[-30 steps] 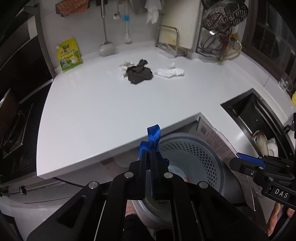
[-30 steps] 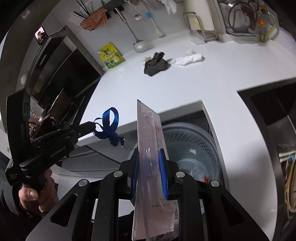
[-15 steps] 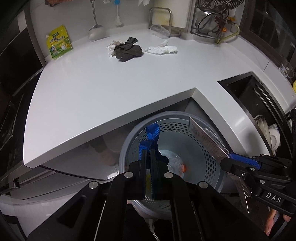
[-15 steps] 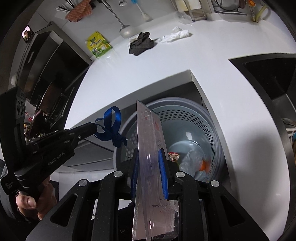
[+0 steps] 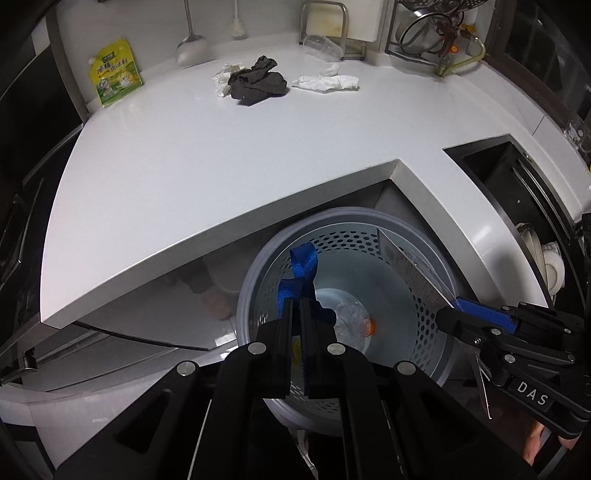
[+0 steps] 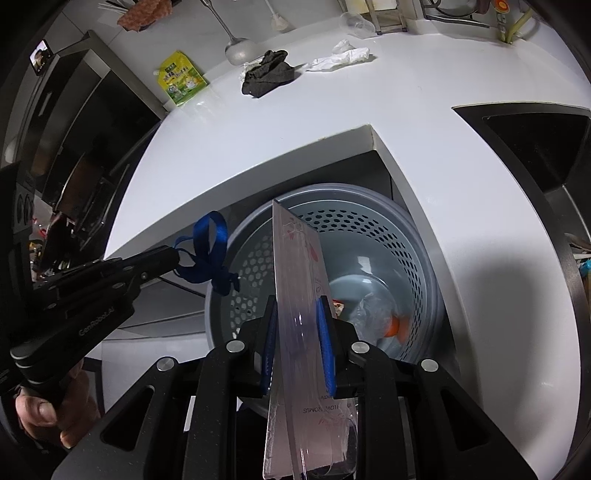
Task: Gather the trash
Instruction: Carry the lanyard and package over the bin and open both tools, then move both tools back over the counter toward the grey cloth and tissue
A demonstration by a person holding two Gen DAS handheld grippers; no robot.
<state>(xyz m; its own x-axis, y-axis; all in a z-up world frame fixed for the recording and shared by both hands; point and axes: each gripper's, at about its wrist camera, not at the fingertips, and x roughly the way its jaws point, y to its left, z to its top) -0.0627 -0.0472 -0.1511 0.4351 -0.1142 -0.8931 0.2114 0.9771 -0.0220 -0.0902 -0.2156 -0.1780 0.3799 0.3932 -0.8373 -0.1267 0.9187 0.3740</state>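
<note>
My left gripper (image 5: 295,301) is shut on a blue ribbon strap (image 5: 302,273), holding it over the grey perforated trash bin (image 5: 424,314). From the right wrist view the left gripper (image 6: 177,258) and the strap (image 6: 208,254) hang at the bin's left rim (image 6: 221,258). My right gripper (image 6: 297,301) is shut on a clear plastic blister package (image 6: 301,280), upright over the bin; in the left wrist view the right gripper (image 5: 448,308) holds the package (image 5: 410,269). Inside the bin lie crumpled plastic with an orange piece (image 5: 364,321). A dark cloth (image 5: 258,81) and a crumpled white tissue (image 5: 327,81) sit far back on the counter.
The white counter (image 5: 221,166) wraps around the bin, which stands below its notch. A yellow-green pouch (image 5: 114,74) leans at the back left. A ladle (image 5: 190,44), a dish rack (image 5: 436,33) and a cutting board stand at the back. The sink (image 5: 517,192) lies right.
Both grippers have sunk and tipped downward toward the bin, still carrying the strap and the package. The bin's inside now fills the lower middle of both views.
</note>
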